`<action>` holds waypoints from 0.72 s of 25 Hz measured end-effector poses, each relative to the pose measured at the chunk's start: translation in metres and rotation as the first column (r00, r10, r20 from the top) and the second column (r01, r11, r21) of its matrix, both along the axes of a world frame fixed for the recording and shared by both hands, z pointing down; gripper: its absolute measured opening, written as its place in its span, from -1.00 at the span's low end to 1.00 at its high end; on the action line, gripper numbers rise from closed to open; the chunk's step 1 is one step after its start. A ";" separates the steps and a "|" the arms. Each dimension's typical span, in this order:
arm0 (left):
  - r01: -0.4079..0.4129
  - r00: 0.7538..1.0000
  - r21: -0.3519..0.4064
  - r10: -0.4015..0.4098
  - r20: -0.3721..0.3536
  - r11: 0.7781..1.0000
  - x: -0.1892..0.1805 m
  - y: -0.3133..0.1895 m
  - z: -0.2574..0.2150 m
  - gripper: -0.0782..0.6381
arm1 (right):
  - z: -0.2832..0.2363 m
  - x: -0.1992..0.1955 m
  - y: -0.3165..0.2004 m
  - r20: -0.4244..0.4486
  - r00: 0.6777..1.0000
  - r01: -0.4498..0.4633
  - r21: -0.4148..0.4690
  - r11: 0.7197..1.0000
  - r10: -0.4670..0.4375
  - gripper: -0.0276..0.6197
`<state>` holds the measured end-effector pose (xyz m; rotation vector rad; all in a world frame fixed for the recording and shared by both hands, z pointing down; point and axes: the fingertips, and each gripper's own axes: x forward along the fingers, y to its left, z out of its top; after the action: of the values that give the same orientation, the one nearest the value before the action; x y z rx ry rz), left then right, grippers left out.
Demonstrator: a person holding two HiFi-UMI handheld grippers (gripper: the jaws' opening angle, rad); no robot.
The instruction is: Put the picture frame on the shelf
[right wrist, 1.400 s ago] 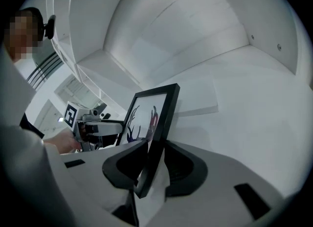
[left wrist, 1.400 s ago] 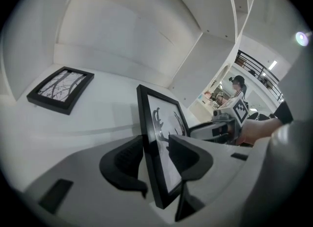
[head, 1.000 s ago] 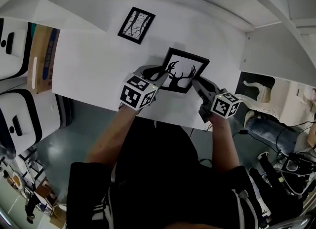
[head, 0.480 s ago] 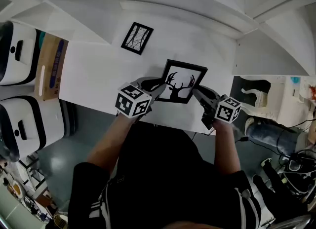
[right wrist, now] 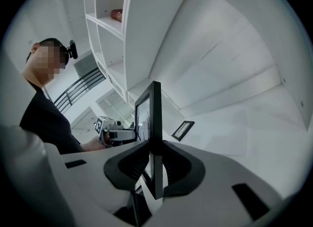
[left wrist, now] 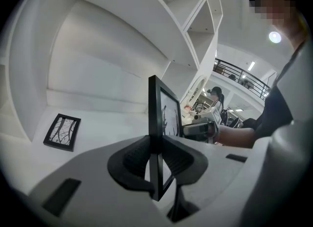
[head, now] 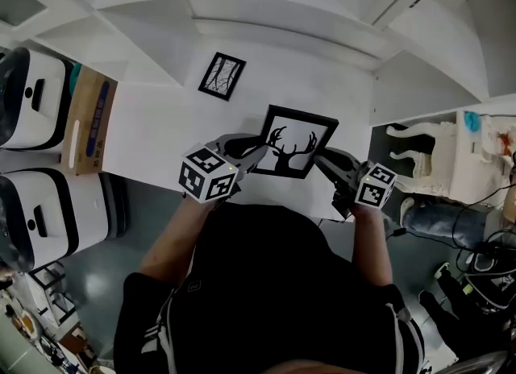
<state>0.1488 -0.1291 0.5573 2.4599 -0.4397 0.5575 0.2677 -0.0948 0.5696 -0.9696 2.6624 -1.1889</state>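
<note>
1. White shelf (head: 266, 10) ahead, with a wide ledge (head: 153, 130).
2. Deer picture frame (head: 294, 140), held over the ledge.
3. Left gripper (head: 256, 148), whose jaws have just been closing, pinches the frame's left edge. Right gripper (head: 324, 159) pinches its right edge.
4. Small frame (head: 222, 76) lies flat farther back.

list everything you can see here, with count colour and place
deer frame: one, black, held between both grippers
small frame: one, black, flat on the table, back left
table: one, white, under the shelves
shelves: one unit, white, above and beside the table
box: one, brown, left of the table
cases: two, white with black handles, far left
cables: several, black, floor at right
left gripper: one, grey, clamped on the deer frame's left edge, jaws just closed further
right gripper: one, grey, clamped on its right edge
</note>
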 end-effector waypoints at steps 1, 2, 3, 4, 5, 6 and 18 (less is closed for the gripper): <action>-0.001 1.000 0.005 0.001 -0.009 1.000 0.000 0.002 -0.005 -0.56 | -0.006 0.000 0.002 0.004 1.000 0.007 0.021 1.000 -0.007 -0.64; -0.002 1.000 0.007 0.003 -0.022 1.000 -0.001 0.005 -0.011 -0.56 | -0.012 0.000 0.004 0.011 1.000 0.015 0.044 0.999 -0.016 -0.64; -0.004 0.999 0.007 0.004 -0.036 1.000 -0.002 0.007 -0.017 -0.56 | -0.018 0.000 0.006 0.020 0.999 0.026 0.068 0.997 -0.028 -0.64; -0.006 0.999 0.007 0.006 -0.051 1.000 -0.003 0.010 -0.023 -0.56 | -0.025 -0.001 0.009 0.029 0.999 0.040 0.093 0.995 -0.043 -0.64; -0.008 0.998 0.008 0.008 -0.065 1.000 -0.004 0.013 -0.028 -0.56 | -0.032 -0.001 0.012 0.037 0.997 0.057 0.118 0.991 -0.062 -0.65; -0.010 0.997 0.010 0.011 -0.075 1.000 -0.005 0.016 -0.033 -0.56 | -0.038 -0.001 0.016 0.041 0.996 0.075 0.142 0.987 -0.082 -0.65; -0.019 0.992 0.067 0.027 -0.123 0.998 -0.017 0.054 -0.078 -0.56 | -0.094 -0.015 0.059 0.066 0.974 0.188 0.296 0.937 -0.216 -0.67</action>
<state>0.1322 -0.0755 0.4795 2.5480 -0.3859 0.4024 0.2525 -0.0357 0.4757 -0.5891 2.8020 -0.8154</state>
